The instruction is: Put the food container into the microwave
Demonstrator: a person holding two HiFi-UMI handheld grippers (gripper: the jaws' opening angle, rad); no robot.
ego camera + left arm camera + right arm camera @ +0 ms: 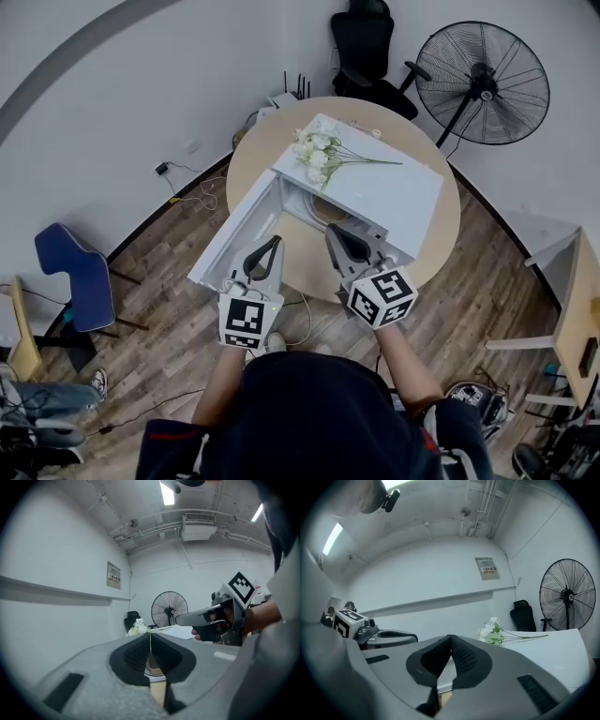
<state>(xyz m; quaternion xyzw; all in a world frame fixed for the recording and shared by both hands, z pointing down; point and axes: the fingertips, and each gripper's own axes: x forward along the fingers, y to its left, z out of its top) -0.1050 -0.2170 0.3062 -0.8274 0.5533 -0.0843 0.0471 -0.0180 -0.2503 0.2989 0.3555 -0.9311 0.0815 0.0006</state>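
A white microwave (394, 192) stands on a round wooden table (442, 234), its door (230, 242) swung open toward the lower left. Inside the cavity shows a round tan and white thing (328, 210); I cannot tell whether it is the food container or the turntable. My left gripper (275, 241) hangs shut over the open door, nothing between its fingers. My right gripper (332, 230) is shut and empty just in front of the cavity mouth. In the left gripper view the jaws (150, 637) meet at the tips. The right gripper view shows the same (450, 638).
White flowers (317, 150) lie on the microwave's top. A standing fan (483, 82) and a black office chair (366, 47) are behind the table. A blue chair (70, 272) stands at the left, and cables run over the wooden floor.
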